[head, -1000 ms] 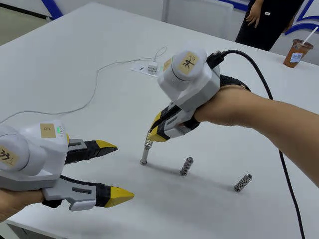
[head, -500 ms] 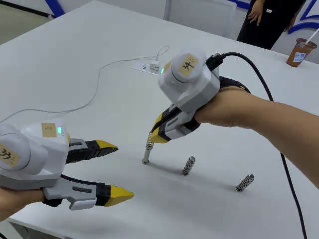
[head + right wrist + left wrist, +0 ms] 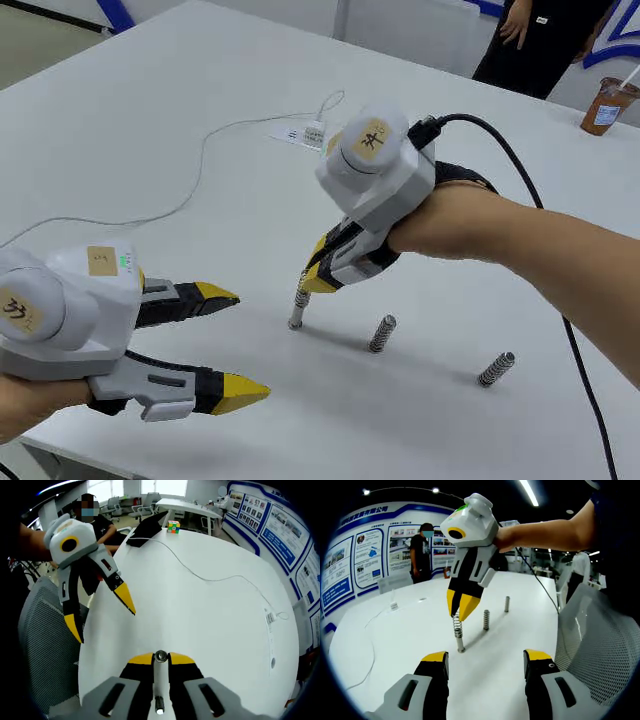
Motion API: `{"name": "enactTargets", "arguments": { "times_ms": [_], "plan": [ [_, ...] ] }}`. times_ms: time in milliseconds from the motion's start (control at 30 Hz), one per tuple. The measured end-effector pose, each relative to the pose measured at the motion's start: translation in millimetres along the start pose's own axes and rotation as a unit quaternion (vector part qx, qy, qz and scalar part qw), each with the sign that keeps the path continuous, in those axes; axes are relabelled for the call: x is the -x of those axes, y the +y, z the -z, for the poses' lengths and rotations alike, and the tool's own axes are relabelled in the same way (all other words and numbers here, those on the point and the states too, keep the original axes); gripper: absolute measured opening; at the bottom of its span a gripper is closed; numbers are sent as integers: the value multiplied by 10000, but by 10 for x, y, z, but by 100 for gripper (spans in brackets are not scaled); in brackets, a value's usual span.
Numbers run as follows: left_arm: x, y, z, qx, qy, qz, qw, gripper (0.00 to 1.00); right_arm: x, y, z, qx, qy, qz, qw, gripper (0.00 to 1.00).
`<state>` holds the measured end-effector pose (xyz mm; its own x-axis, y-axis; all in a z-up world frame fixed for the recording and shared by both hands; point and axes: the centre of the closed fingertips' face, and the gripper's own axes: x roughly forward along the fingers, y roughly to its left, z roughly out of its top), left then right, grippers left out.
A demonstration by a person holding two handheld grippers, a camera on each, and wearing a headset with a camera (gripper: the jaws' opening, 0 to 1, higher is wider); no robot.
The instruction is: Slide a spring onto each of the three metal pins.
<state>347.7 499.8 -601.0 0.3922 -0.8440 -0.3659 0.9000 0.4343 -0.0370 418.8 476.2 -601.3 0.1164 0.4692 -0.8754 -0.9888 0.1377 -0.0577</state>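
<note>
Three metal pins stand on the white table (image 3: 150,130). The two right ones, pin (image 3: 382,333) and pin (image 3: 495,368), each wear a spring. The left pin (image 3: 296,315) has a spring (image 3: 302,294) over its top, and my right gripper (image 3: 312,283) is shut on that spring from above. The left gripper view shows the same spring (image 3: 457,626) under the right gripper's yellow tips (image 3: 460,609), with the bare pin (image 3: 460,645) below. Looking down its own jaws, the right gripper (image 3: 160,656) has the spring (image 3: 160,655) end-on between them. My left gripper (image 3: 232,342) is open, nothing in it, left of the pins.
A thin white cable (image 3: 200,160) runs across the table to a small white tag (image 3: 312,133). A drink cup (image 3: 604,105) stands at the far right edge, where a person (image 3: 540,40) waits. A mesh chair (image 3: 600,640) is beside the table. A colour cube (image 3: 173,526) lies far off.
The right gripper has rolled slightly and stays over the left pin with the spring. The head camera has shifted a little. The left gripper has held still.
</note>
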Motion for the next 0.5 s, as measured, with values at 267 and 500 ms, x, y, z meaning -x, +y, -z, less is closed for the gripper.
{"name": "enactTargets", "arguments": {
  "times_ms": [267,500],
  "plan": [
    [-9,-5,4,-4,25,16,10000,62,-93,-20,56,-84,41,-34,10000,11],
    [-16,-9,13,4,36,25,10000,62,-169,-6,89,-130,72,-63,9999,11]
  ]
}}
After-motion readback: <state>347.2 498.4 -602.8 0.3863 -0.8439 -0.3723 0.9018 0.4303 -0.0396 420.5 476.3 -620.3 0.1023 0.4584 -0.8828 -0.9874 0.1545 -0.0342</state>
